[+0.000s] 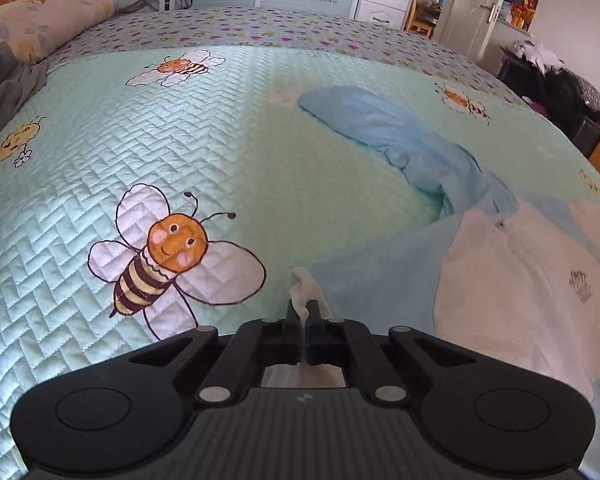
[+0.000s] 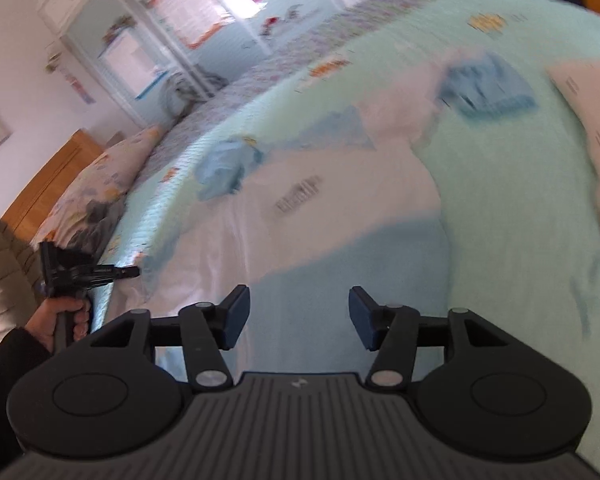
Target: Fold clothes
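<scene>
A white and light-blue shirt (image 1: 512,292) lies on the bed, one blue sleeve (image 1: 400,136) stretched away. My left gripper (image 1: 302,308) is shut on a white corner of the shirt, low over the quilt. In the blurred right wrist view the shirt (image 2: 320,216) lies spread ahead, its blue hem (image 2: 340,264) nearest. My right gripper (image 2: 298,316) is open and empty just above that hem. The left gripper (image 2: 128,271) shows at the shirt's left edge, held by a hand.
The mint bee-print quilt (image 1: 140,152) covers the bed. A pillow (image 1: 32,28) and a grey garment (image 1: 4,84) lie at the far left. A folded blue item (image 2: 488,88) and a white cloth (image 2: 592,108) lie farther on the bed. Wardrobe and door stand behind.
</scene>
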Action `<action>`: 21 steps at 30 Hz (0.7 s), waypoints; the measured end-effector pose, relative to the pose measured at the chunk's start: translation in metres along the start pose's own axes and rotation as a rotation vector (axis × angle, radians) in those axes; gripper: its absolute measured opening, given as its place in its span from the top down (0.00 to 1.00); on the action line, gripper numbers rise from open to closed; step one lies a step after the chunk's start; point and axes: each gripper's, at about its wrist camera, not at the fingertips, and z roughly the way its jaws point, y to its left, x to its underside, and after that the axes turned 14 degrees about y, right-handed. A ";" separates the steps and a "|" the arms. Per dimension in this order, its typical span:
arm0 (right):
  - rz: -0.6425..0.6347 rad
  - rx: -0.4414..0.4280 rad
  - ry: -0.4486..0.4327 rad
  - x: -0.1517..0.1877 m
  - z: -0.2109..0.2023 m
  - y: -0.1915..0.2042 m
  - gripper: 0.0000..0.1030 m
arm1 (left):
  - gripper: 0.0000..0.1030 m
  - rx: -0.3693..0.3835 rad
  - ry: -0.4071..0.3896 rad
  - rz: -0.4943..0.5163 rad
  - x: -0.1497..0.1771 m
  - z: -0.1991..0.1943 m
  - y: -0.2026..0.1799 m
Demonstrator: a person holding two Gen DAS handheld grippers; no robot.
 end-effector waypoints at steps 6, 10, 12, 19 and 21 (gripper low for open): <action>-0.296 0.036 0.015 -0.118 0.009 0.005 0.32 | 0.99 0.017 -0.005 -0.031 -0.002 0.004 0.007; -0.490 0.042 0.141 -0.196 0.056 0.007 0.32 | 0.99 0.038 0.005 -0.023 -0.002 0.006 0.011; -0.551 0.046 0.196 -0.227 0.084 0.003 0.32 | 0.99 0.050 0.015 -0.014 -0.004 0.009 0.012; -0.689 0.020 0.297 -0.282 0.177 -0.013 0.32 | 0.83 0.117 0.055 0.033 -0.006 0.020 0.017; -0.736 0.029 0.329 -0.286 0.198 -0.016 0.32 | 0.76 0.138 0.061 0.043 -0.004 0.024 0.018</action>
